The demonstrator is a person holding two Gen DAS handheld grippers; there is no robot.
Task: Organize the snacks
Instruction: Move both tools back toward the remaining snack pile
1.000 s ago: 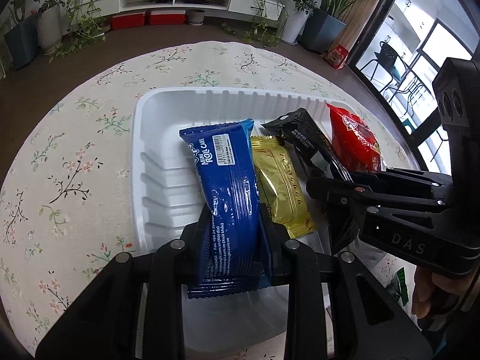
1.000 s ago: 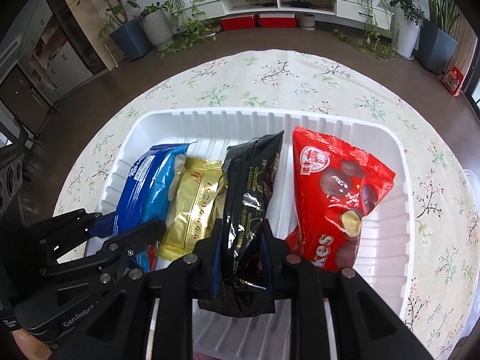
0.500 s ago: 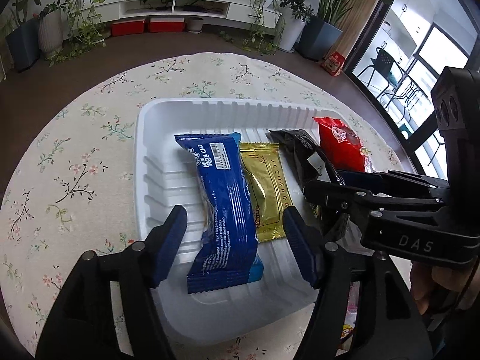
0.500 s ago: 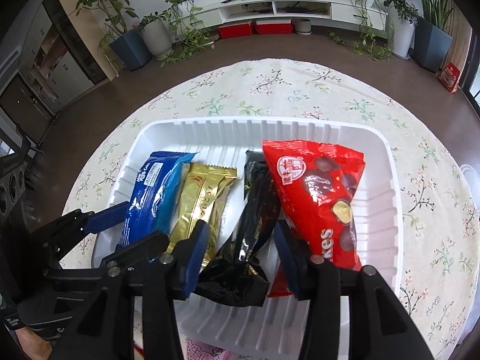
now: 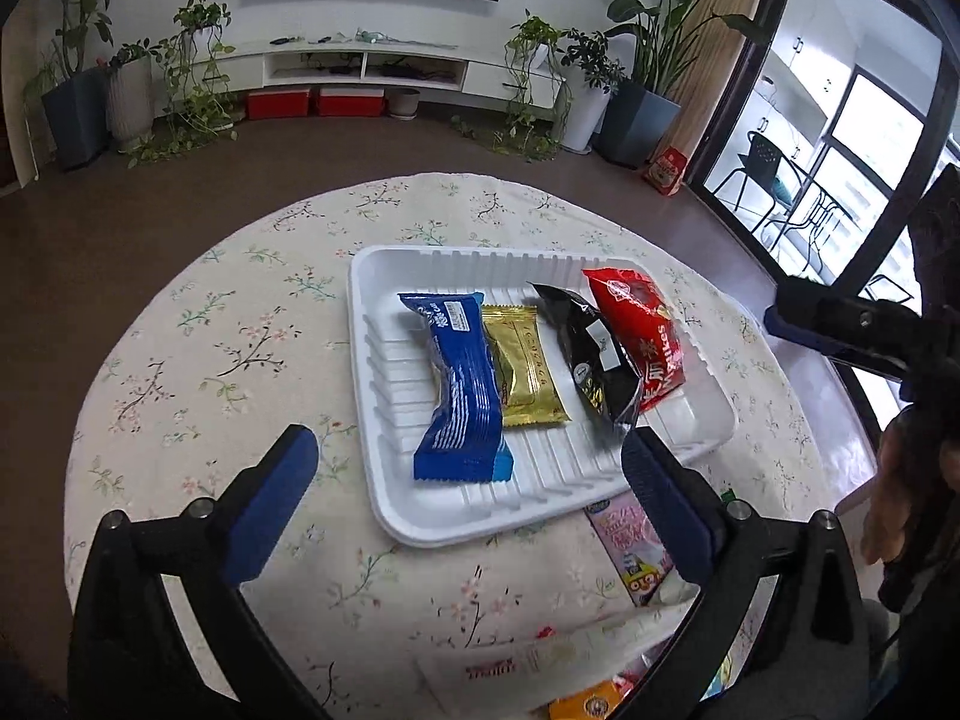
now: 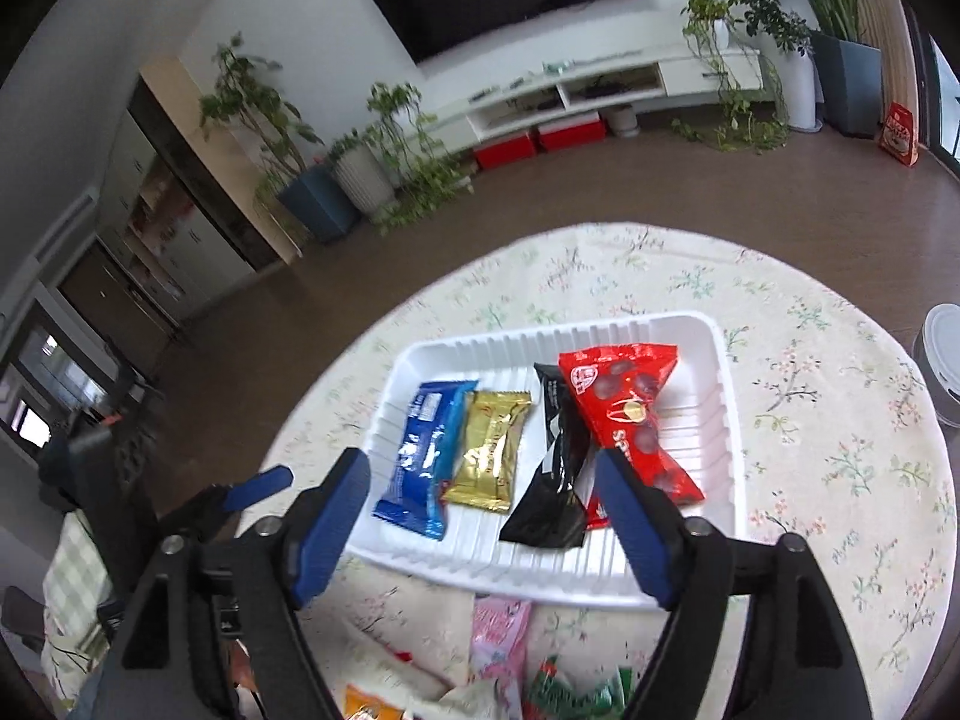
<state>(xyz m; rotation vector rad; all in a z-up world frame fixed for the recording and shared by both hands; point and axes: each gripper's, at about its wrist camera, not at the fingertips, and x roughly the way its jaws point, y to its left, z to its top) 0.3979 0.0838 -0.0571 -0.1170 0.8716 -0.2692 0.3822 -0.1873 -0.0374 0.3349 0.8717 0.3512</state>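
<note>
A white tray (image 5: 384, 450) on the round floral table holds a row of snacks: a blue pack (image 5: 462, 390), a gold pack (image 5: 525, 369), a black pack (image 5: 591, 360) and a red bag (image 5: 645, 336). The tray (image 6: 729, 450) with its blue (image 6: 423, 459), gold (image 6: 489, 450), black (image 6: 558, 468) and red (image 6: 630, 408) packs also shows in the right wrist view. My left gripper (image 5: 465, 498) is open and empty, raised above the tray's near edge. My right gripper (image 6: 483, 525) is open and empty, also back from the tray. The left gripper (image 6: 240, 492) shows at the left of the right view.
More loose snacks lie on the table near me: a pink pack (image 5: 633, 540), an orange one (image 5: 585, 705), and pink (image 6: 501, 642) and green (image 6: 570, 690) packs in the right view. A grey round container (image 6: 945, 360) stands at the table's right edge.
Both grippers opened, letting go of the blue and black packs into the tray, then pulled back and up away from it.
</note>
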